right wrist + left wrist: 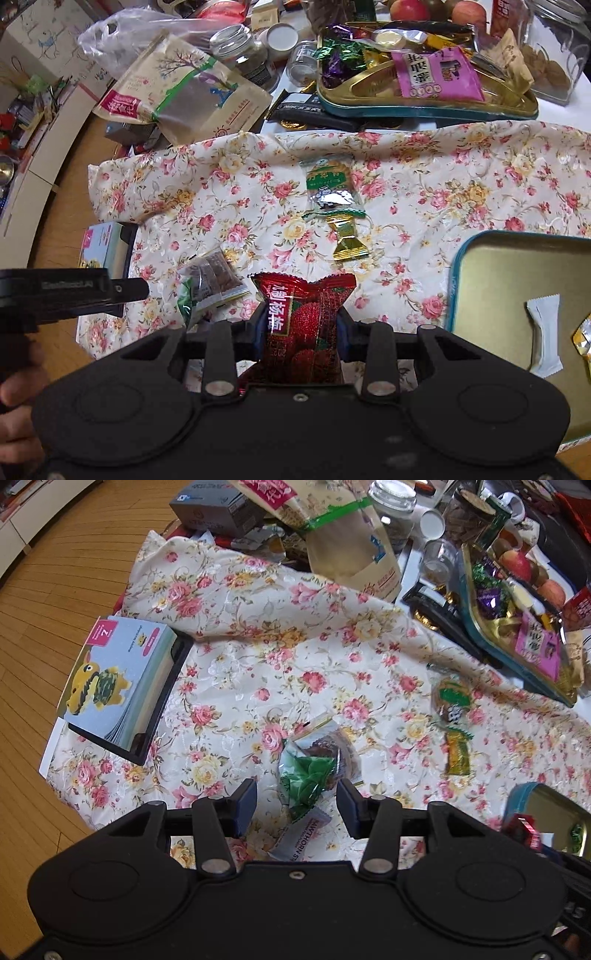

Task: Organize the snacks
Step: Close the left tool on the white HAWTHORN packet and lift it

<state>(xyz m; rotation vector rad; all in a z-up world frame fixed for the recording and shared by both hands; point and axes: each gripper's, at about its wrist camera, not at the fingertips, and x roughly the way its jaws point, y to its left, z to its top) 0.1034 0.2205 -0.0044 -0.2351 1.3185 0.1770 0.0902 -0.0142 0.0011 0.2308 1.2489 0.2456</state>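
Observation:
My right gripper (301, 325) is shut on a red snack packet (306, 321) and holds it above the floral cloth (424, 173). To its right lies an open teal-rimmed tin (456, 266) with a white sachet (545, 336) and a gold wrapper (583, 339) inside. My left gripper (296, 797) is open and points down over a small pile: a green wrapped candy (306, 775), a hawthorn stick packet (299, 834) and a clear packet of brown pieces (332, 749). Its pads do not press on any of them. A green-and-gold wrapped snack (332, 184) and a gold candy (347, 240) lie further out on the cloth.
A second teal tin (406, 107) heaped with sweets sits at the back, with jars (243, 48), a kraft pouch (192, 92) and apples around it. A card box on a black stand (122, 672) sits at the cloth's left edge, beside the wooden floor (55, 572).

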